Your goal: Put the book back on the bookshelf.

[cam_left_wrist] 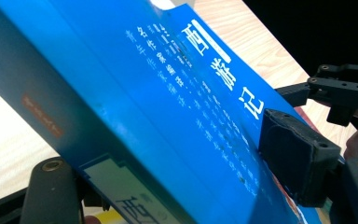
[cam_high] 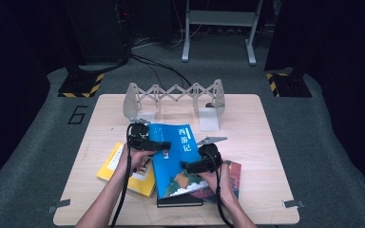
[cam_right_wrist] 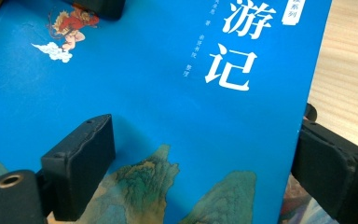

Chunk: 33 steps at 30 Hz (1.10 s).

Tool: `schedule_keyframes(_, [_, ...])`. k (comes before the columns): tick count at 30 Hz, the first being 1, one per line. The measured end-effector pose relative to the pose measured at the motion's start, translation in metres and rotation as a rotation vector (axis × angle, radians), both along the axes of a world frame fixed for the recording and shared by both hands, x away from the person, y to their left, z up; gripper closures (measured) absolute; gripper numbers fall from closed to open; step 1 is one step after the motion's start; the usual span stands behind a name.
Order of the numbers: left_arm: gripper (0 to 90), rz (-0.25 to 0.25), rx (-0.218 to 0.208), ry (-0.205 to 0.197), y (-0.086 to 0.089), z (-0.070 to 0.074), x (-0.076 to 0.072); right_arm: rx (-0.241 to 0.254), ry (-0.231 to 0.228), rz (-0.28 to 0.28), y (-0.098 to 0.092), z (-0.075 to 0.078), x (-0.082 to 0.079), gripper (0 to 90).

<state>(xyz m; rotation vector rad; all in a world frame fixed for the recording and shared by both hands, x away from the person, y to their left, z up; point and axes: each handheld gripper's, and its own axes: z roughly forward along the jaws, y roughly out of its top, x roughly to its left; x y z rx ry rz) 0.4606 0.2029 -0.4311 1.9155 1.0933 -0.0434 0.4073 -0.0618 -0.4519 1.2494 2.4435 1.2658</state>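
A blue book (cam_high: 173, 159) with white Chinese title lies tilted over a pile of books at the table's middle. My left gripper (cam_high: 159, 146) is at the book's left edge. In the left gripper view one pad (cam_left_wrist: 298, 158) presses on the cover of the blue book (cam_left_wrist: 168, 93) and the other jaw sits under the spine, so the left gripper (cam_left_wrist: 177, 172) is shut on it. My right gripper (cam_high: 187, 167) is at the book's lower right edge. In the right gripper view the right gripper (cam_right_wrist: 209, 168) has one pad (cam_right_wrist: 81, 163) on the cover and the other beyond the edge of the blue book (cam_right_wrist: 168, 93).
A yellow book (cam_high: 111, 164) lies under the blue one at the left, a dark book (cam_high: 180, 202) beneath its near edge, and a reddish book (cam_high: 233, 173) at the right. A grey folding book rack (cam_high: 175, 95) stands at the back of the wooden table (cam_high: 256, 142).
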Motion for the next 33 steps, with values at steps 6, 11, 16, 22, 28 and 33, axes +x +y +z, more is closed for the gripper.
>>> schedule_keyframes(6, [25.4, 0.025, 0.035, -0.027, 0.003, 0.007, -0.003, -0.003, -0.004, 0.015, 0.008, 0.0, 0.003, 10.2])
schedule_keyframes(11, [25.5, 0.032, 0.071, -0.029, 0.007, 0.012, -0.005, 0.002, -0.003, 0.023, 0.016, -0.001, 0.004, 10.2])
schedule_keyframes(16, [26.1, 0.036, 0.071, -0.014, 0.009, 0.011, -0.004, 0.004, -0.005, 0.018, 0.018, -0.002, 0.003, 10.3])
schedule_keyframes(22, [32.3, 0.044, 0.038, -0.002, 0.011, 0.013, -0.001, 0.015, -0.025, 0.018, 0.015, -0.003, 0.002, 10.4])
schedule_keyframes(28, [37.3, 0.036, 0.027, 0.01, 0.011, 0.015, 0.0, 0.033, -0.031, 0.003, 0.014, -0.005, 0.001, 12.2])
schedule_keyframes(33, [42.7, 0.048, -0.009, 0.023, 0.016, 0.012, 0.0, 0.068, -0.02, 0.004, 0.006, -0.008, 0.001, 15.5])
